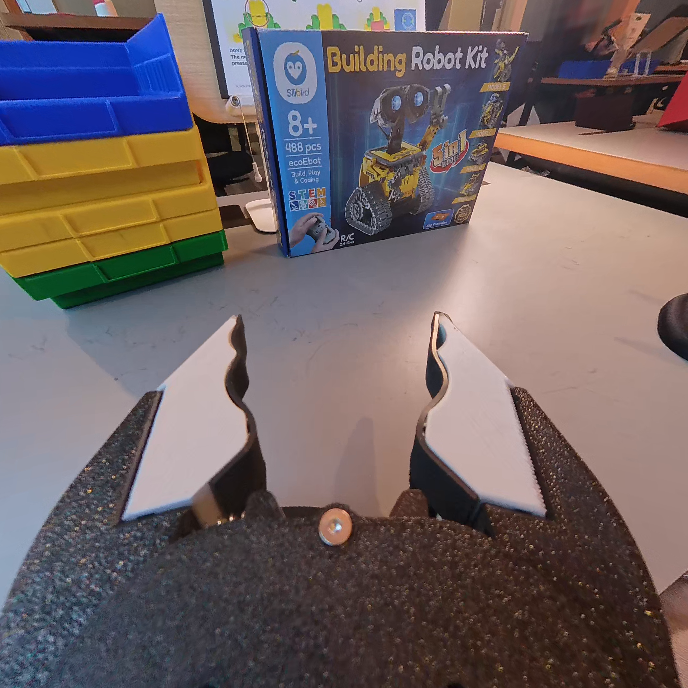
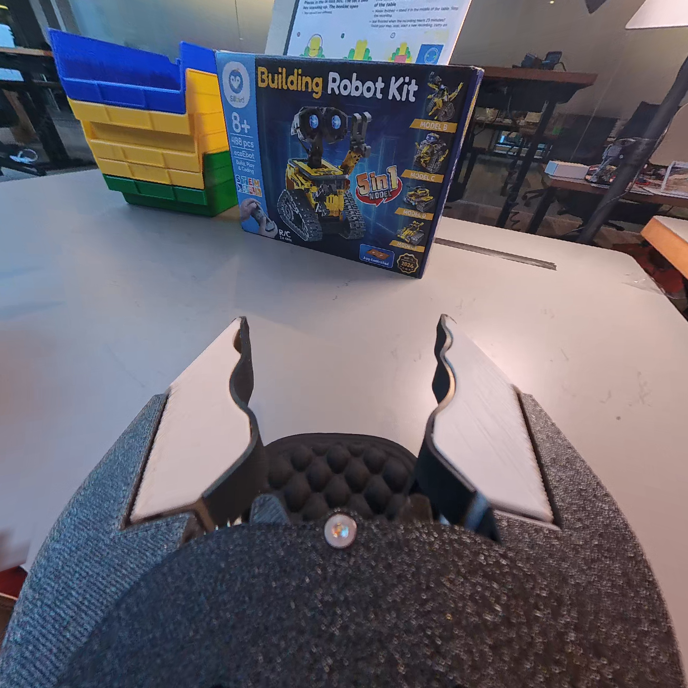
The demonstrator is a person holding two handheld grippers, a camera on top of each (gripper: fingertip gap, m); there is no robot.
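A dark blue printed toy box [image 1: 391,137] with a yellow tracked robot pictured on it stands upright at the far side of the grey table [image 1: 335,283]. It also shows in the right wrist view [image 2: 342,160]. My left gripper [image 1: 337,320] is open and empty, low over the table, well short of the box. My right gripper [image 2: 340,322] is open and empty too, short of the box. A black dimpled round thing [image 2: 337,473] lies on the table under the base of its fingers.
A stack of blue, yellow and green plastic bins [image 1: 100,163] stands left of the box, also in the right wrist view [image 2: 149,126]. A white printed sheet [image 2: 372,26] stands behind the box. A black round object [image 1: 674,331] sits at the right edge. Other tables stand beyond. It is some 9 cm from my right tips to the black dimpled round thing [image 2: 337,473].
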